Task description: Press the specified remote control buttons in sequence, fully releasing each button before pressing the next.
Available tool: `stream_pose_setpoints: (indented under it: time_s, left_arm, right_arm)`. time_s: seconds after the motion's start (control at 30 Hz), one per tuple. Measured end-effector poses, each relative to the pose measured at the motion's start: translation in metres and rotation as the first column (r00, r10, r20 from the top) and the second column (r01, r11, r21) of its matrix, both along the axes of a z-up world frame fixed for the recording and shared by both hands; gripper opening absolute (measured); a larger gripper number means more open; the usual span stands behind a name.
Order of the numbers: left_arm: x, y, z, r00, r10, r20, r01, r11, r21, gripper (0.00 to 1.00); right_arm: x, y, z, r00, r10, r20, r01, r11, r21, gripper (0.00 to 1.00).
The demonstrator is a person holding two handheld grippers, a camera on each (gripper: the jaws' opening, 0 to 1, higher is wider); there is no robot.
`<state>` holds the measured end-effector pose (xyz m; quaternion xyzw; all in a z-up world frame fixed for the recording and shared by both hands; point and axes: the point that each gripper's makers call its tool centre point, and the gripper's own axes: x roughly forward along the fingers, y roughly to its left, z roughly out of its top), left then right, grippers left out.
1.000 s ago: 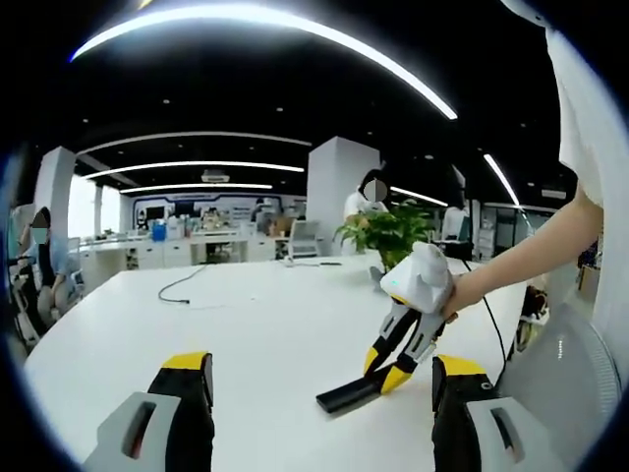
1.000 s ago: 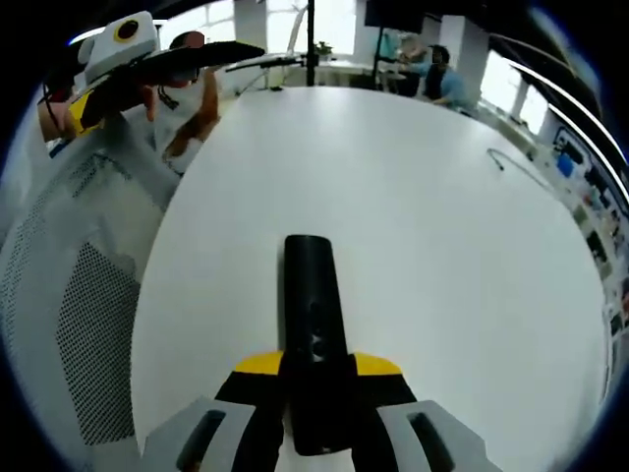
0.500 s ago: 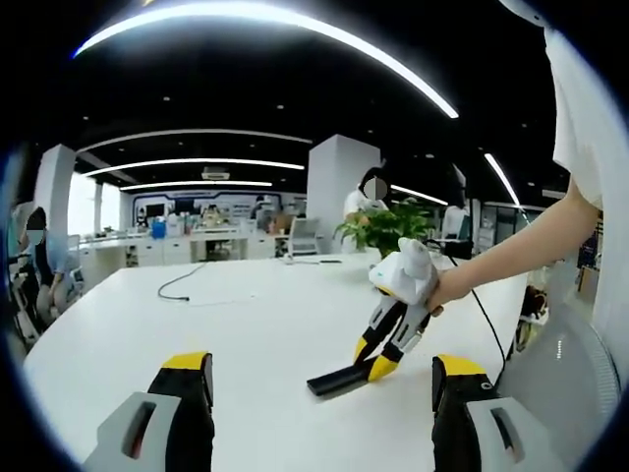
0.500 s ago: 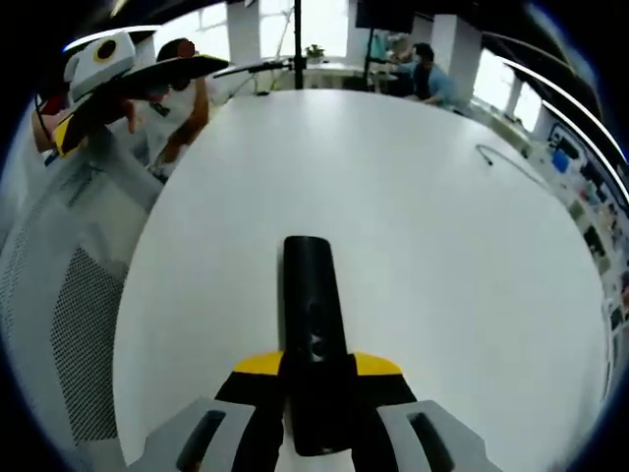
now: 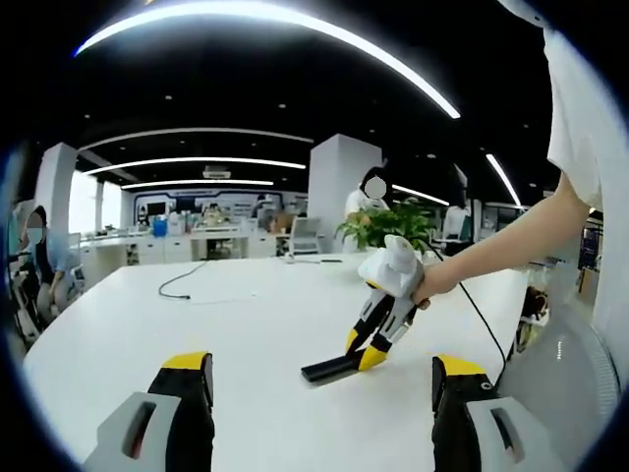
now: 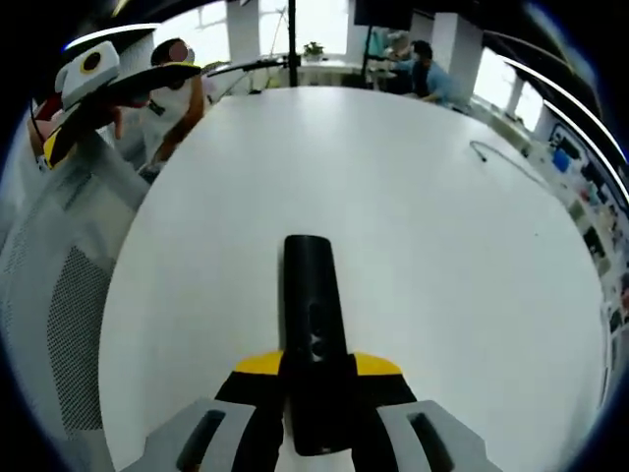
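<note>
Your right gripper (image 6: 316,393) pinches the remote control (image 6: 314,334) near its rear, lifted over the counter (image 6: 423,226) — it could pivot or slip under a press. Your left gripper (image 5: 319,398), fingers spread, hangs well apart — a mis-aimed jab hits the wrong button.

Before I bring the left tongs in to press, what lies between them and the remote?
Bare white table, in the left gripper view.

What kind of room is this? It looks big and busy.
Most likely an open-plan office or lab. A large white table sits in front, desks with seated people line the back, long strip lights run overhead, and a potted plant stands nearby.
</note>
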<state>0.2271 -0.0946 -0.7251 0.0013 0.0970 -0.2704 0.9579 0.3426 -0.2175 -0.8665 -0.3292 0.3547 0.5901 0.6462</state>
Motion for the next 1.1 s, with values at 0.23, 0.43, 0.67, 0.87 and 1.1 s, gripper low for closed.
stream_pose_setpoints:
  time_s: [0.23,0.43,0.67,0.87,1.1]
  left_arm:
    - [0.000,0.000,-0.001,1.000,0.001,-0.004,-0.001,1.000,0.001,0.95]
    - [0.000,-0.001,-0.003,1.000,-0.004,-0.010,0.004,1.000,0.008,0.95]
    - [0.000,-0.001,-0.004,1.000,-0.008,-0.017,0.008,1.000,0.012,0.95]
    - [0.000,-0.001,-0.005,1.000,-0.009,-0.020,0.010,1.000,0.010,0.95]
    - [0.000,-0.002,-0.005,1.000,-0.012,-0.024,0.012,1.000,0.012,0.95]
  right_arm:
    - [0.011,-0.001,0.000,1.000,0.003,-0.002,-0.003,1.000,-0.006,0.21]
    - [0.021,-0.001,0.000,1.000,0.010,-0.001,-0.010,1.000,-0.012,0.21]
    - [0.031,0.000,0.000,1.000,0.008,0.000,-0.008,1.000,-0.002,0.21]
    - [0.034,0.001,0.000,1.000,0.014,0.003,-0.014,1.000,0.005,0.21]
    - [0.036,0.000,0.000,1.000,0.004,-0.002,-0.004,1.000,0.017,0.21]
